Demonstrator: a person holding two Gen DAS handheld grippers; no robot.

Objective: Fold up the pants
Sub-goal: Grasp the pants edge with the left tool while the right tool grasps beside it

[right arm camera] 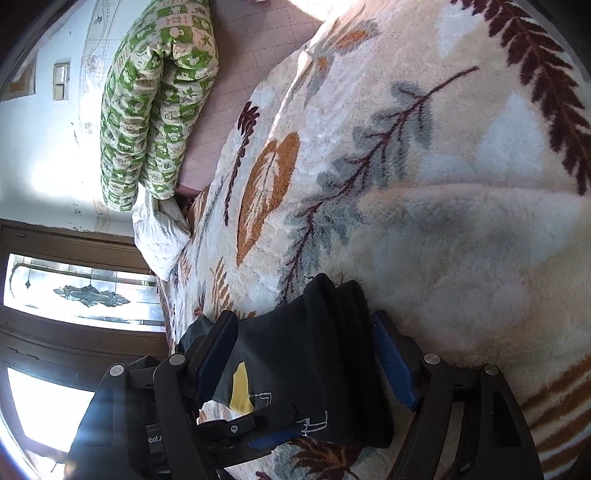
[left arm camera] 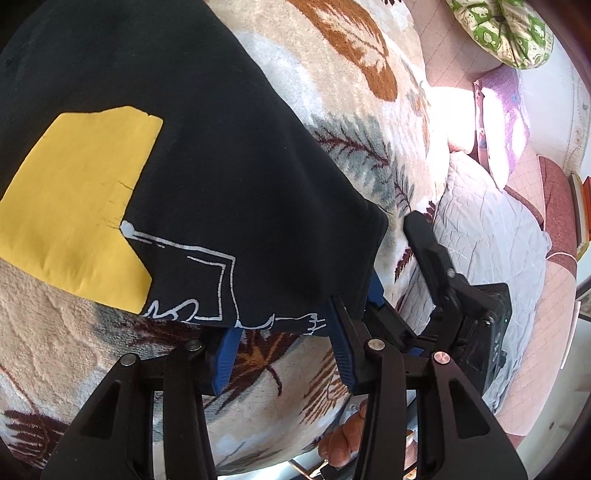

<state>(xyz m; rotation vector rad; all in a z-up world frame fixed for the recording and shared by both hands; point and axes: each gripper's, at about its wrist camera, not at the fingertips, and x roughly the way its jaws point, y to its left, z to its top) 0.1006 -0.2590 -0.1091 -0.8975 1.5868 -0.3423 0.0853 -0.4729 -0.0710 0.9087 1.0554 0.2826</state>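
The left wrist camera sits just behind the left tongs (left arm camera: 284,354) and looks down, very close, onto the black pants (left arm camera: 221,166) on the leafy blanket (left arm camera: 351,92). The right wrist camera looks along the right tongs (right arm camera: 306,354) across the same blanket (right arm camera: 424,184). Both views share the pants (right arm camera: 314,369), the blanket and the green pillow (left arm camera: 506,29) (right arm camera: 155,103).

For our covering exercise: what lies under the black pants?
Under the black pants shows the leaf-patterned blanket, visible around the edges; whatever lies directly beneath the fabric is covered.
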